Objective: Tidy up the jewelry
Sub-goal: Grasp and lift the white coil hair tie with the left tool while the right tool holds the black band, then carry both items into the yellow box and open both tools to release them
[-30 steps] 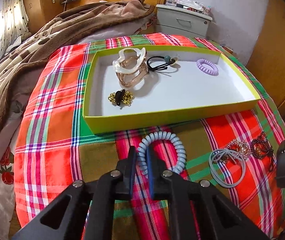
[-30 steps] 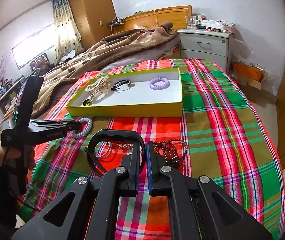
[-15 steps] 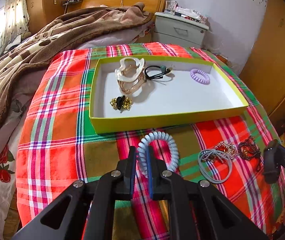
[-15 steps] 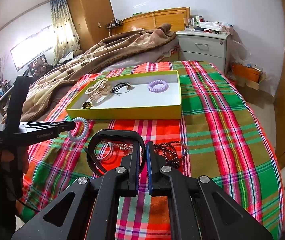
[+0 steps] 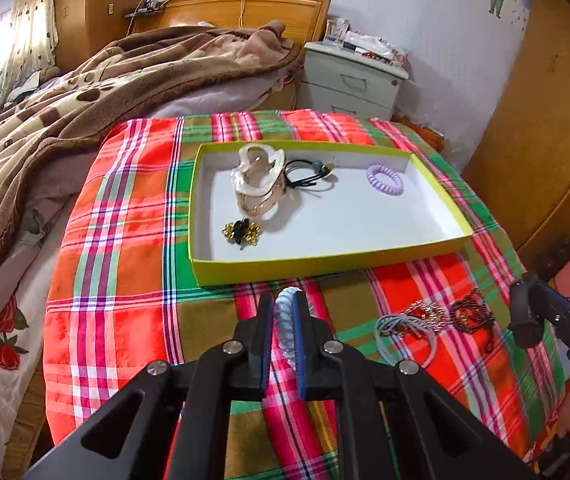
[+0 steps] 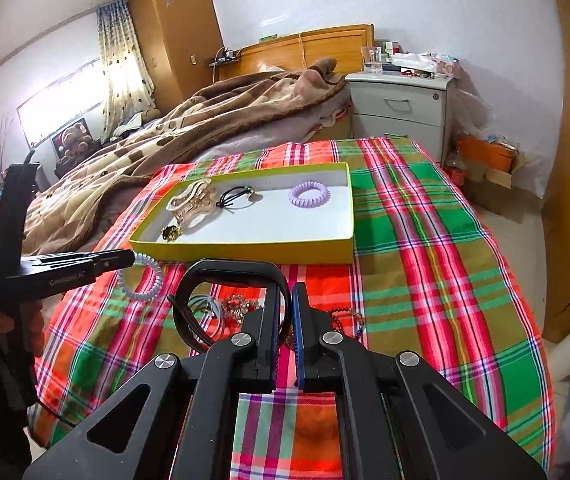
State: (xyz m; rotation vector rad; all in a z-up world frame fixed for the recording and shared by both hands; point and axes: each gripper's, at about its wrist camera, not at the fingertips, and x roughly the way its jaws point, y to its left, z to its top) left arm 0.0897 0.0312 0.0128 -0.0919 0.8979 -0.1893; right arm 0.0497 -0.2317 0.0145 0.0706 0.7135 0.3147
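My left gripper (image 5: pixel 283 308) is shut on a pale blue coil hair tie (image 5: pixel 285 330), held above the plaid cloth in front of the yellow-green tray (image 5: pixel 325 266); the tie hangs edge-on, also seen in the right wrist view (image 6: pixel 141 278). My right gripper (image 6: pixel 284 300) is shut on a black band (image 6: pixel 221 272), held above the cloth. The tray (image 6: pixel 245 250) holds a cream hair claw (image 5: pixel 257 184), a black hair tie (image 5: pixel 305 176), a purple coil tie (image 5: pixel 385 179) and a gold-and-black clip (image 5: pixel 242 233).
On the cloth right of my left gripper lie a grey elastic loop (image 5: pixel 405 336), a sparkly bracelet (image 5: pixel 425 314) and a dark beaded bracelet (image 5: pixel 471 316). A brown blanket (image 5: pixel 65 120) covers the bed at left. A nightstand (image 5: pixel 353 80) stands behind.
My left gripper has lifted and pulled back from the tray; the blue coil tie now hangs edge-on between the fingers. The right gripper has risen slightly with the black band.
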